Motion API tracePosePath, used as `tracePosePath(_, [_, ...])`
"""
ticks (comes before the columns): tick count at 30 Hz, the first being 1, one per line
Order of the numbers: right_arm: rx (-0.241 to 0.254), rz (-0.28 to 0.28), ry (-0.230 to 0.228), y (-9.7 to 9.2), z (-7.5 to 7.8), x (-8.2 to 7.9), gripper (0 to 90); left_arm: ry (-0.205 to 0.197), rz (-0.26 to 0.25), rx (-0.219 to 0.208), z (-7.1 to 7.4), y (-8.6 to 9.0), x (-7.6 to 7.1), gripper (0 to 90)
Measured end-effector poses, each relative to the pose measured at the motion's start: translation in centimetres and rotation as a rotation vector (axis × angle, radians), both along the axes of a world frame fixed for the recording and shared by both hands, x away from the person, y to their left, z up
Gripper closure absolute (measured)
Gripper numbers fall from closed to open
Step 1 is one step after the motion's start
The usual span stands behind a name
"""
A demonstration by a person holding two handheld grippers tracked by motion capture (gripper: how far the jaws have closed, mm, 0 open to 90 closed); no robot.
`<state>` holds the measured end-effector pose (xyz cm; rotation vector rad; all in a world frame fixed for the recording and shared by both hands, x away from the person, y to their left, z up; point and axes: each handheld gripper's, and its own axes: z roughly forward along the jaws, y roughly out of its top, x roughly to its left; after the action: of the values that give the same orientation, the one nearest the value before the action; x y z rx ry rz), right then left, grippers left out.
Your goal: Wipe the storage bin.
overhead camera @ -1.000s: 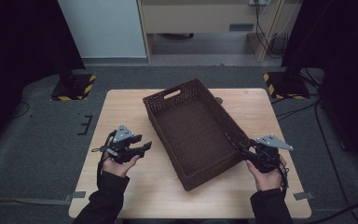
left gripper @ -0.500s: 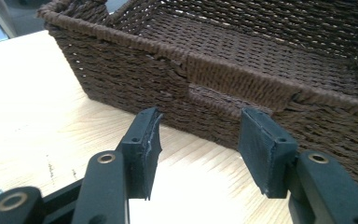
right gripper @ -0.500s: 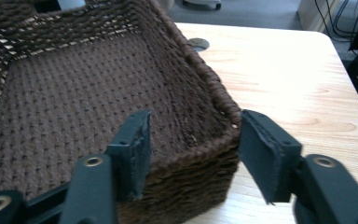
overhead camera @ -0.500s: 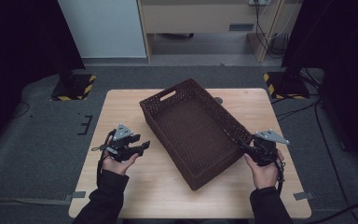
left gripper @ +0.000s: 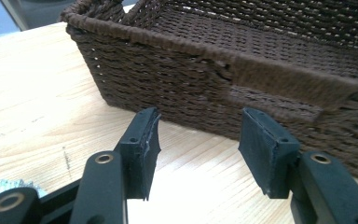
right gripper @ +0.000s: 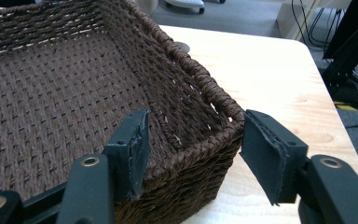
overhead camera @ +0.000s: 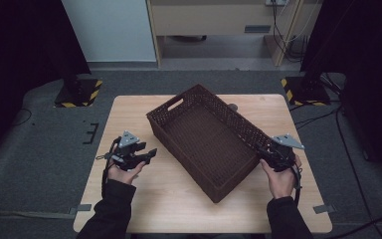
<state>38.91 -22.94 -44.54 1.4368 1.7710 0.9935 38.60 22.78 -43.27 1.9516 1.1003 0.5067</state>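
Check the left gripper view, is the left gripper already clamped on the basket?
No, the left gripper has its jaws spread with bare table between them, short of the basket wall.

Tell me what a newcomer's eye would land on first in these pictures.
First, the large dark brown woven rectangular basket, lying askew in the middle of the pale wooden table with nothing in it. Next, the right hand-held gripper, its jaws open astride the basket's near right corner, one inside the wall and one outside. The left hand-held gripper is open, just short of the basket's side.
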Motion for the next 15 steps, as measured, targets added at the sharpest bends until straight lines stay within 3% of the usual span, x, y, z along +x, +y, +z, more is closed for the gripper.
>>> tracePosePath(3, [0.027,0.01,-0.014,0.0,0.3,-0.5,37.4,-0.004,0.011,-0.001,0.0,0.2,0.1,46.1])
tracePosePath(6, [0.056,0.053,-0.013,1.0,0.6,-1.5,33.2,-0.006,0.02,0.002,0.0,0.5,0.2,45.7])
tracePosePath(9, [0.029,0.07,0.018,1.9,0.2,-1.8,29.7,-0.008,0.031,0.001,0.0,0.8,0.2,45.7])
tracePosePath(11, [-0.008,0.059,0.014,2.1,0.1,-1.7,32.6,-0.012,0.041,-0.007,0.0,1.0,0.3,45.7])
tracePosePath(15, [-0.006,0.034,0.013,1.6,-0.1,-1.0,36.2,-0.013,0.054,-0.012,0.0,1.3,0.4,45.7])
